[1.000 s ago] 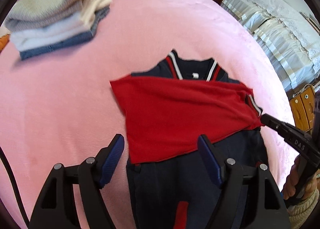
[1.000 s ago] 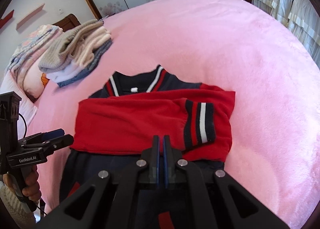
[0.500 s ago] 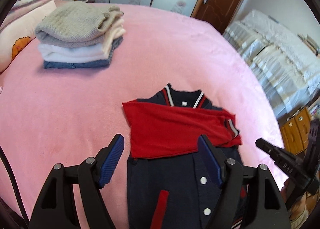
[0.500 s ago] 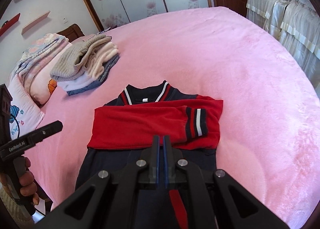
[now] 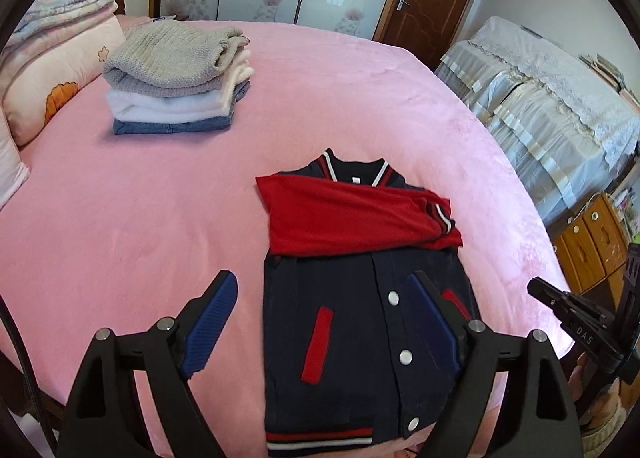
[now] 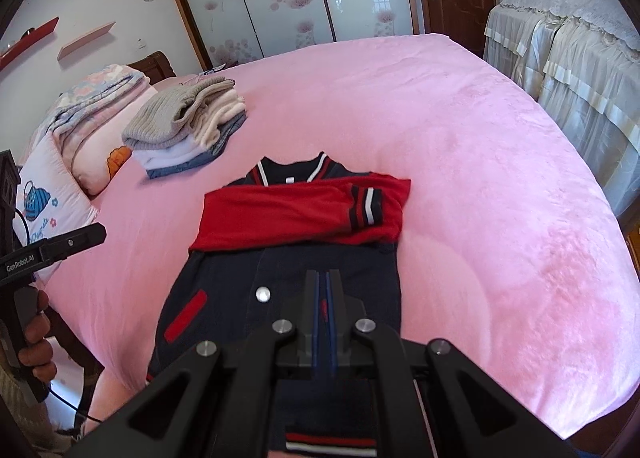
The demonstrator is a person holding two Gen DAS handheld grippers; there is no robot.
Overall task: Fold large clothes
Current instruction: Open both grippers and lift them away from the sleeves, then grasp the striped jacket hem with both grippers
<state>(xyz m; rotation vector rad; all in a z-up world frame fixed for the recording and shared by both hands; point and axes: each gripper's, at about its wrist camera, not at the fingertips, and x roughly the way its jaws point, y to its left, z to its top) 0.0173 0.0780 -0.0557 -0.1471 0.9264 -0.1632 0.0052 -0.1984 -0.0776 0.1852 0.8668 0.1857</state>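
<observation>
A navy varsity jacket lies flat on the pink bed, collar away from me. Both red sleeves are folded across its chest, a striped cuff on top. My left gripper hovers above the jacket's lower half, its jaws opening with nothing between them. My right gripper is shut and empty, raised above the jacket's hem; it also shows at the right edge of the left wrist view.
A stack of folded clothes sits at the far left of the bed, by pillows and a folded quilt. A covered sofa and a wooden cabinet stand to the right. Wardrobe doors and a brown door are behind.
Both grippers have pulled back and up from the jacket, so more of its body and hem shows. The left jaws stand wider. The right stays shut.
</observation>
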